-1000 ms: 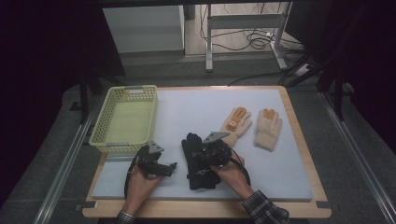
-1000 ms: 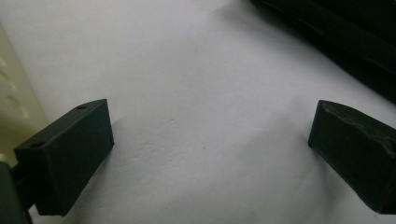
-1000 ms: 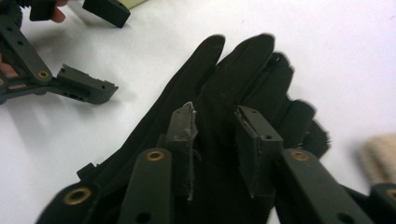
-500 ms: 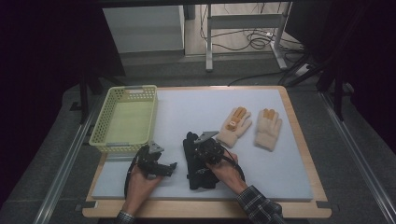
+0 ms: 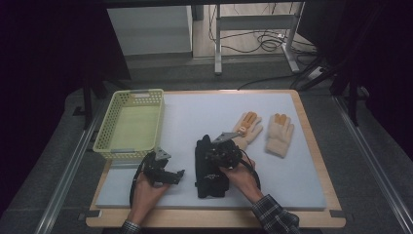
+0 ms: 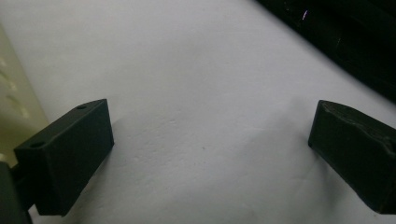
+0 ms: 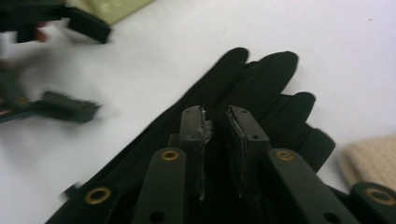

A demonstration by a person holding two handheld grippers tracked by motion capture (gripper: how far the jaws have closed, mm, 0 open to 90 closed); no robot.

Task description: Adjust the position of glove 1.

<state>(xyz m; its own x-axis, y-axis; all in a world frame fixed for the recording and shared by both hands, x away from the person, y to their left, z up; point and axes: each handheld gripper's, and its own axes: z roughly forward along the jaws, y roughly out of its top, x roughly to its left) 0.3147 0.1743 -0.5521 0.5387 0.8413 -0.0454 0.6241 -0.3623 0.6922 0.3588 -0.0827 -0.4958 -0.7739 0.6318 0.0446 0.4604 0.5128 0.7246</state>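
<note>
The left gripper (image 5: pixel 179 174) is showing a black body, a grey three-cornered plate on top and a black cable looping behind it. Its two jaws are appearing as blunt black blocks, one bearing two small holes. The right gripper (image 7: pixel 215 130) is showing dark arms with brass-ringed holes and flat pads (image 7: pixel 243 128). The right forearm is wearing a dark plaid sleeve (image 5: pixel 272 217).

A wooden-edged table (image 5: pixel 311 146) carries a white mat (image 5: pixel 195 117). On it lie a yellow basket (image 5: pixel 130 124), black gloves (image 5: pixel 209 168), probably stacked, and two tan gloves (image 5: pixel 265 131).
</note>
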